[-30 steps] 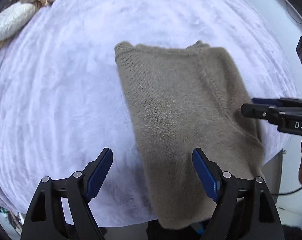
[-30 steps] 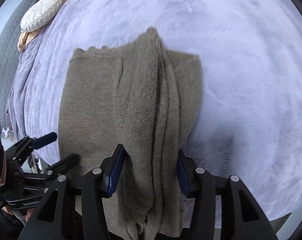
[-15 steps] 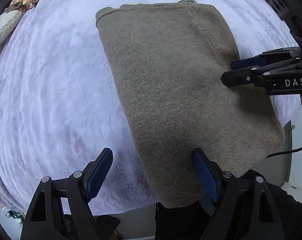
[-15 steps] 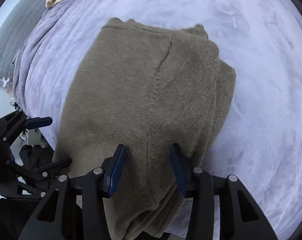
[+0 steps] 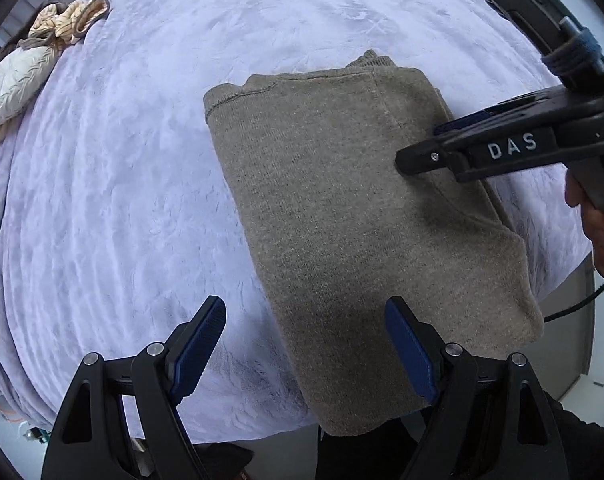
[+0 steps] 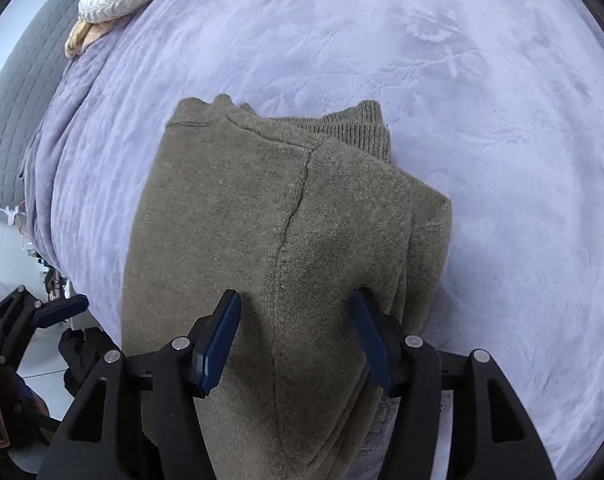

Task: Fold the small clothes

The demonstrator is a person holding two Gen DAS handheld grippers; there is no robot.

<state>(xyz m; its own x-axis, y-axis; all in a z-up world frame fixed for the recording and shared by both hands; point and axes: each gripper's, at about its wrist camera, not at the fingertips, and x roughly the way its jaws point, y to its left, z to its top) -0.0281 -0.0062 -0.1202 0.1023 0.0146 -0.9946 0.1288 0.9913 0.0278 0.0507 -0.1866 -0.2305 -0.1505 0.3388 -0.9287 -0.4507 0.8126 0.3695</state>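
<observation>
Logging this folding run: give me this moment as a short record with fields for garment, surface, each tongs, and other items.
garment: olive-brown knit sweater, folded into a long stack, ribbed cuff sticking out at the far end
surface: lilac plush blanket; near end of the sweater overhangs its edge
left tongs: open, holding nothing, above the sweater's near left edge
right tongs: jaws opening, pads either side of the folded knit, not pressing it
other items: white quilted pillow and beige crumpled cloth at the far corner

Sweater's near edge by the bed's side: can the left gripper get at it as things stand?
Probably yes. The left gripper hangs open right over that edge of the sweater, one pad above the fabric, one above the blanket. The right gripper sits farther along, not in the way.
</observation>
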